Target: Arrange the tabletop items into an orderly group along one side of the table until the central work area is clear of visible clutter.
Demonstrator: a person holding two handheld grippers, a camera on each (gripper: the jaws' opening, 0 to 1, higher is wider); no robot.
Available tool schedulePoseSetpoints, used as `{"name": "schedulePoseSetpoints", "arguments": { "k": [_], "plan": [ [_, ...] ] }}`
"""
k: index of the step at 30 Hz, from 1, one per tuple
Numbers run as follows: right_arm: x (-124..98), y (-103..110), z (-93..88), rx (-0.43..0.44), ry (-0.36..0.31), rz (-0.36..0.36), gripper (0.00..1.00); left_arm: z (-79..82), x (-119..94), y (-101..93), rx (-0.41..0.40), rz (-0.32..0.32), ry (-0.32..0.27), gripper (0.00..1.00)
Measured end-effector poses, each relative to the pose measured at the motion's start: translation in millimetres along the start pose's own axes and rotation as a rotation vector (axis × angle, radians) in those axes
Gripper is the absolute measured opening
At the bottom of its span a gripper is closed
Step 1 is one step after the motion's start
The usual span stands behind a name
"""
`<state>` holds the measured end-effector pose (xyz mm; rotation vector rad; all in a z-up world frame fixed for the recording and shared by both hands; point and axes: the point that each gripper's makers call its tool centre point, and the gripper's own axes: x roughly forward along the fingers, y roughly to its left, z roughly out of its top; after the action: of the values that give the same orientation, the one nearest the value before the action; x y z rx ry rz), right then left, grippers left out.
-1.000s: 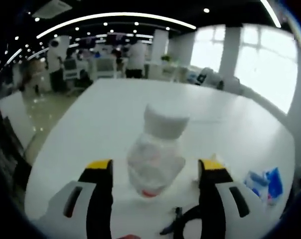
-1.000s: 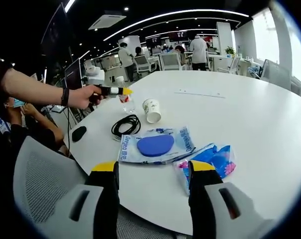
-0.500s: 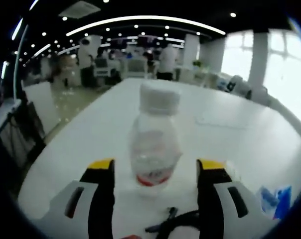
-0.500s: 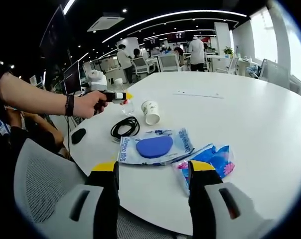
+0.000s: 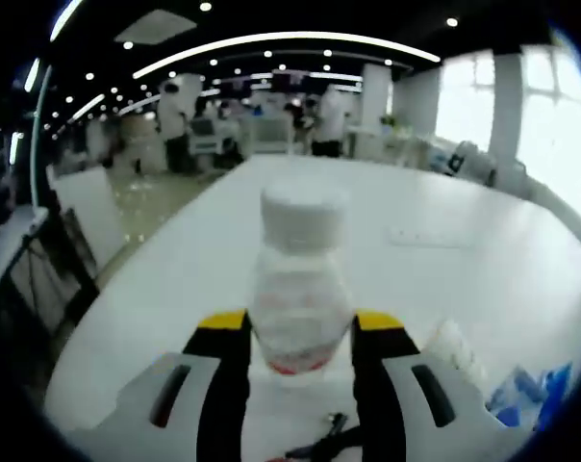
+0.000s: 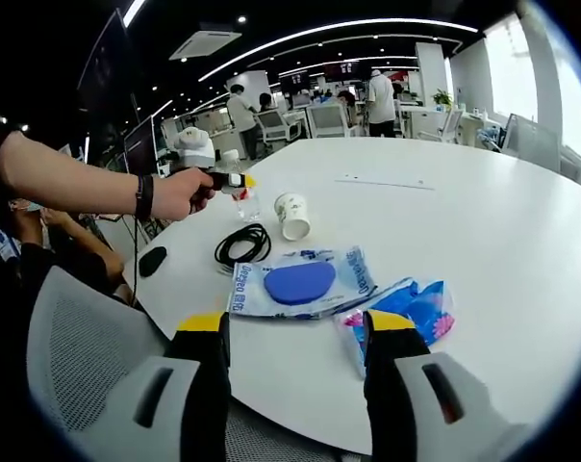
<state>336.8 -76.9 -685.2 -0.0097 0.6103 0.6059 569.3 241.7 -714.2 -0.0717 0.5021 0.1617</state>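
Two pairs of yellow-tipped tongs work over a round white worktop [image 6: 483, 221] in an open-plan office. Seen from the left gripper view, the left tongs [image 5: 297, 332] are pinching a clear plastic bottle [image 5: 299, 289] with a white cap, their tips pressed against its lower body on either side; the bottle stands upright between them. Below the tips a bit of black cable [image 5: 321, 445] lies on the worktop, and to the right of them sit a pale object, too blurred to name, and a blue-and-white packet [image 5: 536, 395] at the edge.

From the right gripper view, a person's hand [image 6: 180, 192] reaches in from the left, holding the left tongs [image 6: 235, 181] at the bottle [image 6: 240, 197] near the worktop's far-left edge. Just right of the bottle stands a patterned paper cup [image 6: 292, 214]. Nearer, a coiled black cable [image 6: 242, 243] lies beside a dark mouse-like object [image 6: 152, 260] at the rim. Ahead of the right tongs [image 6: 290, 332], a clear packet holding a blue oval pad [image 6: 300, 281] lies flat, and a crumpled blue-and-pink wrapper [image 6: 411, 308] rests just beyond the right tip. The right tongs are spread, holding nothing, hanging over the near edge above a grey mesh chair back [image 6: 88, 356].
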Motion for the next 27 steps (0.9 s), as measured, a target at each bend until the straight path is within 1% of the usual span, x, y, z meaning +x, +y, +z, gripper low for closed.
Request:
{"name": "schedulePoseSetpoints", "arguments": {
  "k": [2,3,5,6,7,10,11,13,14,18,26,27],
  "plan": [
    [0,0,-0.1,0.001,0.000,0.000,0.55,0.1,0,-0.1,0.019,-0.036,-0.002,0.36],
    [0,0,0.0,0.002,0.000,0.000,0.55,0.5,1,-0.4,0.047,-0.071,-0.005,0.36],
    [0,0,0.0,0.001,-0.001,0.000,0.55,1.1,3,-0.8,0.070,-0.119,-0.006,0.36],
    [0,0,-0.2,0.001,0.000,0.001,0.55,1.2,3,0.3,0.096,-0.150,-0.001,0.36],
    [0,0,-0.4,0.000,0.002,0.001,0.55,1.5,4,1.7,0.112,-0.164,0.002,0.36],
    [0,1,-0.9,-0.003,0.006,0.005,0.55,2.5,7,2.1,0.161,-0.242,0.008,0.36],
    [0,1,-0.9,-0.004,0.007,0.005,0.55,3.0,7,2.1,0.163,-0.260,0.009,0.36],
    [1,2,-1.0,-0.005,0.009,0.006,0.55,3.9,9,6.2,0.183,-0.264,0.020,0.36],
    [1,2,-1.1,-0.004,0.009,0.006,0.54,4.4,9,7.3,0.180,-0.267,0.022,0.36],
    [1,2,-1.4,-0.006,0.013,0.007,0.54,4.3,10,6.2,0.184,-0.288,0.024,0.36],
    [1,2,-1.4,-0.008,0.015,0.006,0.54,3.7,10,5.6,0.164,-0.269,0.023,0.37],
    [1,2,-1.4,-0.008,0.015,0.007,0.54,2.0,10,5.1,0.176,-0.270,0.034,0.39]
  ]
}}
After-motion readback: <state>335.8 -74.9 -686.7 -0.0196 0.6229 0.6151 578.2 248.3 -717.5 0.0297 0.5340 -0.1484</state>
